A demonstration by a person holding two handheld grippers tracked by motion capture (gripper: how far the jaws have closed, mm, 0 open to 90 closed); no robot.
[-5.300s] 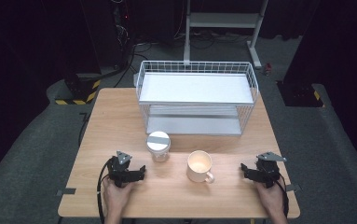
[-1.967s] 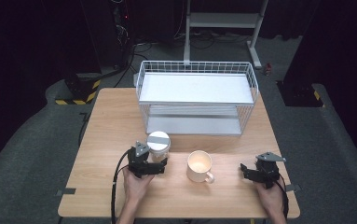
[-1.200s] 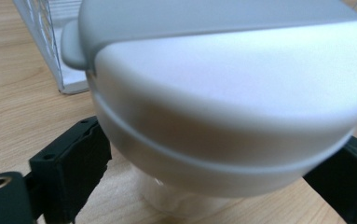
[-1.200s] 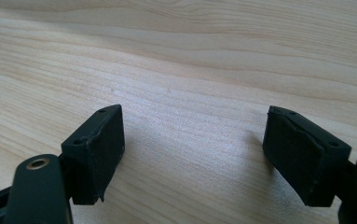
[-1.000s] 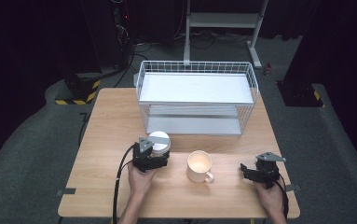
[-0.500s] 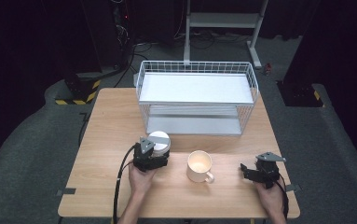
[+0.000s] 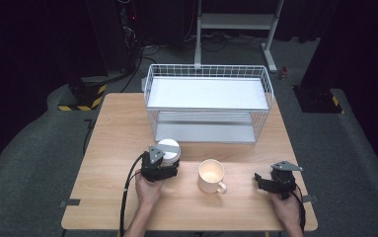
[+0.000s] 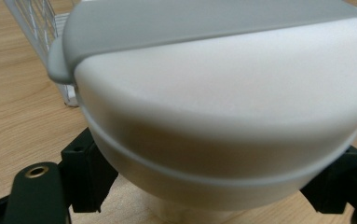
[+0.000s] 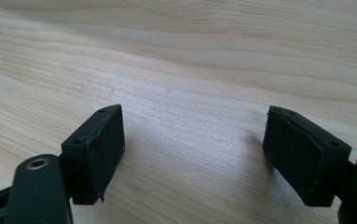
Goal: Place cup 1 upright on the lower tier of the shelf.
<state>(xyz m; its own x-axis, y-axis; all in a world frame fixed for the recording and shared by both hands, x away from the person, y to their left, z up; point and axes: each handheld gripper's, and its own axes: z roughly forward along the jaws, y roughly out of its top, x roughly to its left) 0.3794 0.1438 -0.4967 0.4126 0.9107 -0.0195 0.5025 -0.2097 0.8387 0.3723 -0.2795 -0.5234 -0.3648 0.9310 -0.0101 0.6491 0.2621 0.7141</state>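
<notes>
A white round jar with a grey lid point(image 7: 169, 148) stands on the wooden table point(image 7: 117, 128), just in front of the wire rack. My left gripper point(image 7: 168, 161) reaches it from the near side. In the left gripper view the jar point(image 8: 223, 107) spans the whole gap, and both black pads point(image 8: 86, 173) lie against its sides. The jaws have just been closing on it. A cream mug point(image 7: 211, 176) stands to the right of the jar, its handle toward the front. My right gripper point(image 7: 257, 179) rests near the front right edge, open, with bare wood between its fingers point(image 9: 192, 154).
A white two-level wire rack point(image 7: 208, 103) takes up the back middle of the table, directly behind the jar. In the left gripper view its wire corner point(image 8: 41, 28) shows at the upper left. Dark floor and stands surround the table.
The left hand came forward from the table's front left to the jar and has stayed against it over the last second. The right hand has kept still.
</notes>
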